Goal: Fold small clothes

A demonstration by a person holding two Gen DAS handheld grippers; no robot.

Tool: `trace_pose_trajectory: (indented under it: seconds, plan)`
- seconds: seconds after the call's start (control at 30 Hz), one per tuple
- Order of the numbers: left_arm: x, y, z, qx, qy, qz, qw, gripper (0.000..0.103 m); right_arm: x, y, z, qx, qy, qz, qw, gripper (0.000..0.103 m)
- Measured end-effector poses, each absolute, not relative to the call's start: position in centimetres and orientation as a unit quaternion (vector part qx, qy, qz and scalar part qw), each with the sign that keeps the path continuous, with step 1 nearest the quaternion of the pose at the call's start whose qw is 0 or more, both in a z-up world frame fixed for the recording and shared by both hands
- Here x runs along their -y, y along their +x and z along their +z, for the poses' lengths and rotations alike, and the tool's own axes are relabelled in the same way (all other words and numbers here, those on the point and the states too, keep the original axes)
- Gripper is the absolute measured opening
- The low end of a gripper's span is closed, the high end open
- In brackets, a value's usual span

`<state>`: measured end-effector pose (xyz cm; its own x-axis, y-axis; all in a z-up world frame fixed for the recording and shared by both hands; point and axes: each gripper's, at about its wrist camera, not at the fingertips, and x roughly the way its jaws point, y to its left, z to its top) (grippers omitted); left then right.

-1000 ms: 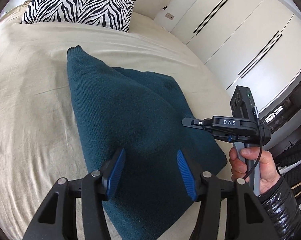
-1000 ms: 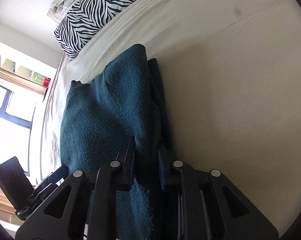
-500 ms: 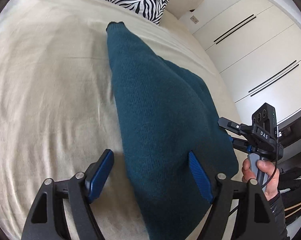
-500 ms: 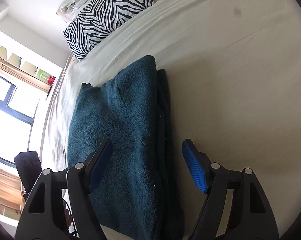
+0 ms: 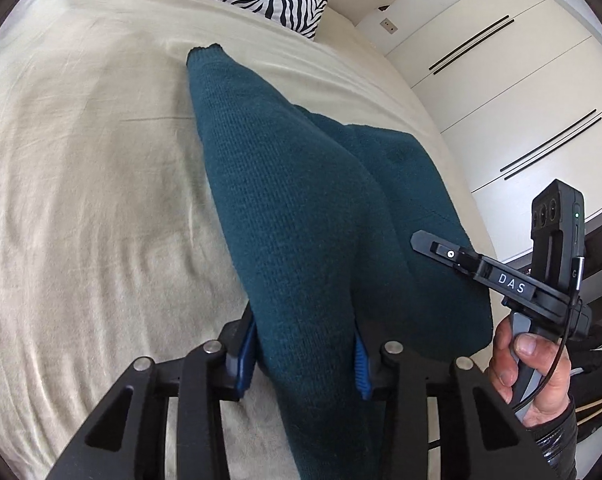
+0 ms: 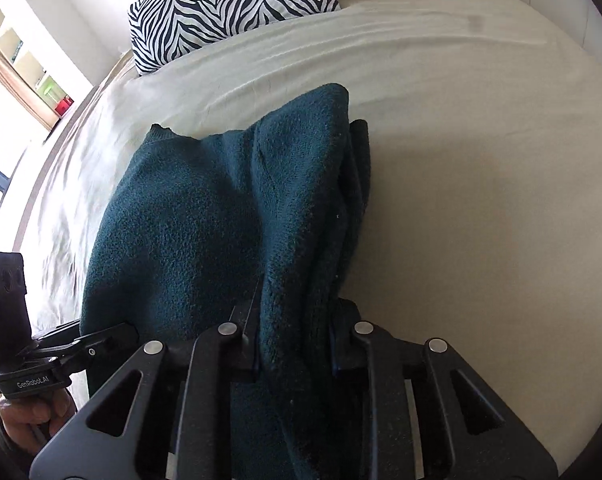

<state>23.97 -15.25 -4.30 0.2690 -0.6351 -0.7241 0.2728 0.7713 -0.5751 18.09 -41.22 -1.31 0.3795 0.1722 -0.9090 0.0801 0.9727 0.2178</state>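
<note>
— Jaws? Your left gripper [image 5: 304, 354] and right gripper [image 6: 293, 340] both pinch the teal sweater [image 5: 301, 216], which lies on the bed [image 5: 81, 200].
— Since earlier?
— Both just closed from spread wide.

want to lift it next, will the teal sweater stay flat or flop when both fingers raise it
Probably floppy: the teal sweater already drapes in soft ridges between the pinches. Likely grippy rather than slippery, given its fuzzy knit. It looks thick, so it may sag in the middle.

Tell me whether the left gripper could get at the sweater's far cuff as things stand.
Probably not yet: the left gripper is shut on the teal sweater near its close end, jaws just closed. The cuff lies unobstructed on the bed.
</note>
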Motion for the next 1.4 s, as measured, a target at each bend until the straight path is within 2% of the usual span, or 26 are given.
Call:
trace_pose_trajectory:
  seconds: [0.23,0.43,0.57,0.7,0.77,0.83,0.9,1.0,1.23,1.4]
  plan:
    - [7.6,17.4,1.0,-0.49,-0.148,-0.276,0.813,0.041,32.6,13.1,3.9,-0.518,0.104,0.078,0.845,0.02]
    - [0.1,10.6,3.2,-0.477,-0.124,-0.241,0.836,0.041,22.6,8.2,5.3,-0.509,0.121,0.142,0.841,0.02]
    - [-4.5,6.6,2.9,-0.473,-0.128,-0.216,0.844,0.041,17.2,5.3,4.3,-0.517,0.145,0.174,0.825,0.02]
    - [-7.6,4.2,-1.2,-0.5,-0.155,-0.197,0.829,0.042,15.5,1.7,1.3,-0.54,0.184,0.182,0.801,0.02]
    - [-8.2,3.4,-3.8,-0.517,-0.16,-0.185,0.821,0.044,15.5,0.5,-0.7,-0.558,0.181,0.172,0.791,0.021]
    - [-8.5,2.7,-5.6,-0.517,-0.175,-0.184,0.817,0.051,16.9,-0.8,-3.4,-0.578,0.206,0.16,0.773,0.026]
    - [-8.7,2.3,-5.7,-0.508,-0.189,-0.188,0.819,0.052,19.1,-2.3,-5.3,-0.576,0.252,0.159,0.761,0.04]
    - [-8.7,2.1,-4.6,-0.503,-0.173,-0.18,0.828,0.052,20.4,-2.8,-5.3,-0.568,0.295,0.156,0.753,0.046]
    - [-7.6,2.7,1.5,-0.434,-0.123,-0.176,0.875,0.052,21.9,-1.6,-0.2,-0.52,0.299,0.138,0.788,0.049]
    - [-4.6,7.2,1.0,-0.436,-0.093,-0.182,0.876,0.054,18.5,2.7,1.1,-0.513,0.295,0.2,0.781,0.049]
